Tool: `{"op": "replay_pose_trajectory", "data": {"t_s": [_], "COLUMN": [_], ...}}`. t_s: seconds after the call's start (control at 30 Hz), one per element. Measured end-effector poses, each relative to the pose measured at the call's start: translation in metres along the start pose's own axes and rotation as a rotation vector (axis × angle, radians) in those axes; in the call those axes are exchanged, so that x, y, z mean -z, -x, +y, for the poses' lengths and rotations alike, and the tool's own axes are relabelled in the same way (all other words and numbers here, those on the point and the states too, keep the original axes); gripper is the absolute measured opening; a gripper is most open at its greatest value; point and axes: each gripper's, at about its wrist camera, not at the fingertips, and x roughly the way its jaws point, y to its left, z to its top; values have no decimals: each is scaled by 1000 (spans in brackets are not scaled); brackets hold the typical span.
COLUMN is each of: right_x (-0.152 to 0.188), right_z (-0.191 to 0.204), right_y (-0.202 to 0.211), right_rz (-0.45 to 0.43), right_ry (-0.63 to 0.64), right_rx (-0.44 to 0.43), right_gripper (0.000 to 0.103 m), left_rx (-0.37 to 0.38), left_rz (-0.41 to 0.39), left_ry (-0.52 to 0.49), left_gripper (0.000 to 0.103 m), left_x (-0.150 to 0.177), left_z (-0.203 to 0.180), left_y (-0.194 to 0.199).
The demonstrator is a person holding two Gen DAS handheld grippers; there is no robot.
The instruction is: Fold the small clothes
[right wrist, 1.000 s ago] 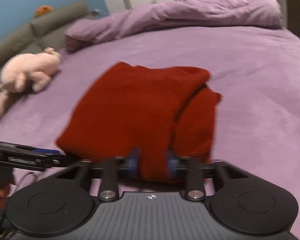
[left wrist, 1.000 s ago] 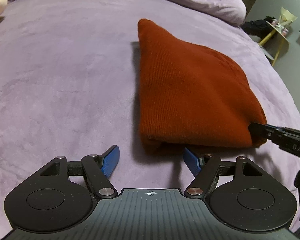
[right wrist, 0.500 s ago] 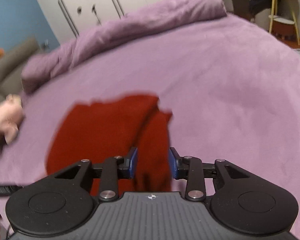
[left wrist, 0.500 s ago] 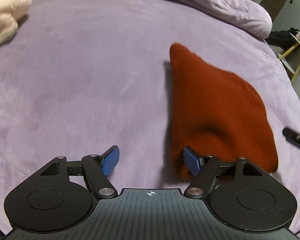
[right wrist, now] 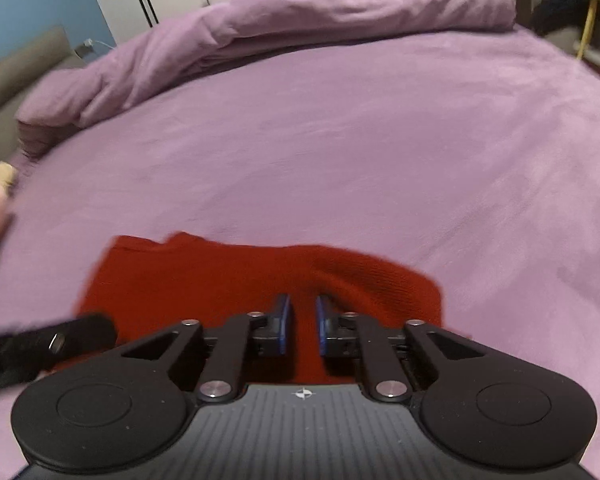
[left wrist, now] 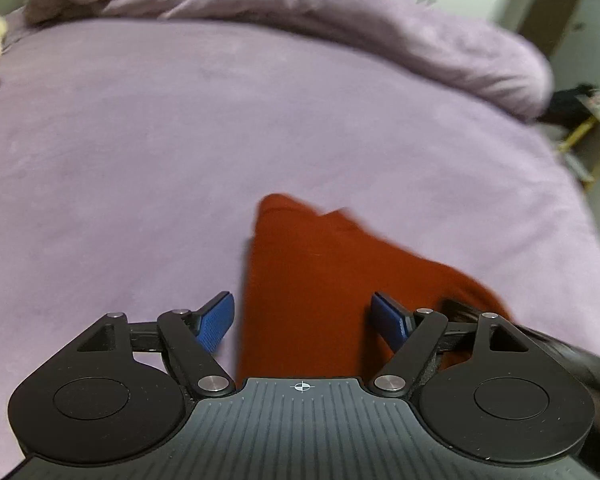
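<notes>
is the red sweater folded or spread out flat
Folded. The red sweater lies as a compact bundle on the purple bed, with layered edges showing at its far corner. The right gripper pinches its near edge.

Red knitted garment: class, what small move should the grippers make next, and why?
Probably close the left gripper on the near edge of the red garment. Its jaws stand wide open with the cloth between them, while the right gripper has its jaws nearly shut on a fold, so only one side appears held.
</notes>
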Motion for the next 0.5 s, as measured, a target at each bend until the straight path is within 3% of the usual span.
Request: {"op": "replay_pose_trajectory", "data": {"t_s": [0.17, 0.5], "right_x": [17, 14], "right_z": [-14, -17], "right_y": [-2, -9], "right_rz": [-89, -112], "right_ry": [24, -24], "right_rx": [-17, 29], "right_gripper": [10, 14], "left_rx": [14, -77], "left_rz": [42, -29], "left_ry": [95, -76], "left_gripper": [88, 94], "left_x": [-2, 5], "left_z": [8, -10], "left_y": [-39, -39]}}
